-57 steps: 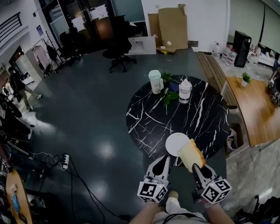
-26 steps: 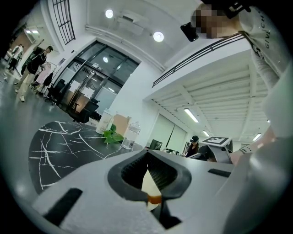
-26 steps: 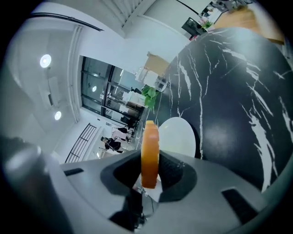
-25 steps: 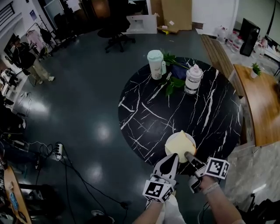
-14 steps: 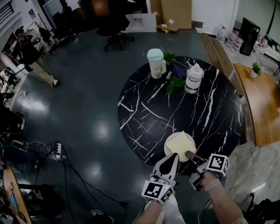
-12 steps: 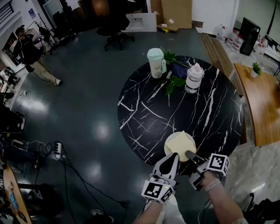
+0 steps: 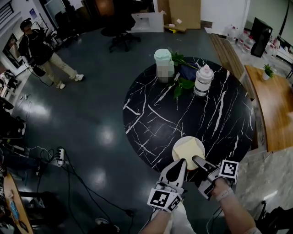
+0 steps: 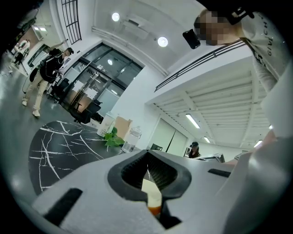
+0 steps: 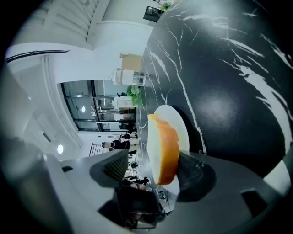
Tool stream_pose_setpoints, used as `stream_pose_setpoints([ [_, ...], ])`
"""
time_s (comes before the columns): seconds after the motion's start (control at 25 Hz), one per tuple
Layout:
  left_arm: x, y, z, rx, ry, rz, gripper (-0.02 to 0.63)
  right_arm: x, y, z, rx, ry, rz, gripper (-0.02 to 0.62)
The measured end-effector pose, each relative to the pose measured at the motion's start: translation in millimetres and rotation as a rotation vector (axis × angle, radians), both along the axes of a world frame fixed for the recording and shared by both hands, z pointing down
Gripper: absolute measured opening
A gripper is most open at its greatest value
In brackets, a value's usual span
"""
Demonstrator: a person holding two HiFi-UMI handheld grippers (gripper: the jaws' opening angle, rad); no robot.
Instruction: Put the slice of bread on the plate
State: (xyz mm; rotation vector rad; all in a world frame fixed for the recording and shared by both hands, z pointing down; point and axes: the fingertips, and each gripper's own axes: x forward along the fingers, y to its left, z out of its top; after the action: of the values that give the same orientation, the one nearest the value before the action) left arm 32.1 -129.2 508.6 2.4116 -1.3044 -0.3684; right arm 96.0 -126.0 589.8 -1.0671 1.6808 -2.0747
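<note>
L gripper (image 7: 181, 162): bottom centre of head view. Your jaws are clenched tip to tip w/ nothing gripped. Tips sit at near rim of plate (image 9: 177, 121). Its own view shows a sliver of bread slice (image 7: 187, 148) thru the gap behind the tips.
R gripper (image 9: 153, 154): bottom centre-right of head view, just beside the L one. Your jaws have just been opening and now stand apart w/ the bread slice between them. One pad is just beside the crust, can't tell if touching. The other pad is clear of it, so grip is let go.
Bread slice: lies flat on the plate, lower centre of head view, covering most of it.
Plate: white, round, at near edge of table (image 7: 151, 123).
Table: round, black w/ white veins, centre of frame.
Far side of table: pale green cup (image 7: 162, 61) upper centre, leaves (image 7: 182, 85) beside it, clear jar (image 7: 203, 80) to their right.
Floor: dark, glossy. Power strip (image 7: 59, 157) at lower left.
Right edge: wooden bench (image 7: 270, 109).
Top: office chair (image 7: 120, 34), cardboard (image 7: 183, 13) behind it.
Upper left: person (image 7: 43, 52) standing, well apart from table.
</note>
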Motion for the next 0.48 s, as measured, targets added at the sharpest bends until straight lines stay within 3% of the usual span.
stream_pose_setpoints([
  [0.24, -2, 1, -3, 0.006, 0.008, 0.001, 0.006, -5, -2, -5, -0.032, -0.048, -0.001, 0.356],
  [0.48, -3, 1, -4, 0.010, 0.009, -0.004, 0.006, -3, 1, -15, -0.050, -0.064, -0.003, 0.383],
])
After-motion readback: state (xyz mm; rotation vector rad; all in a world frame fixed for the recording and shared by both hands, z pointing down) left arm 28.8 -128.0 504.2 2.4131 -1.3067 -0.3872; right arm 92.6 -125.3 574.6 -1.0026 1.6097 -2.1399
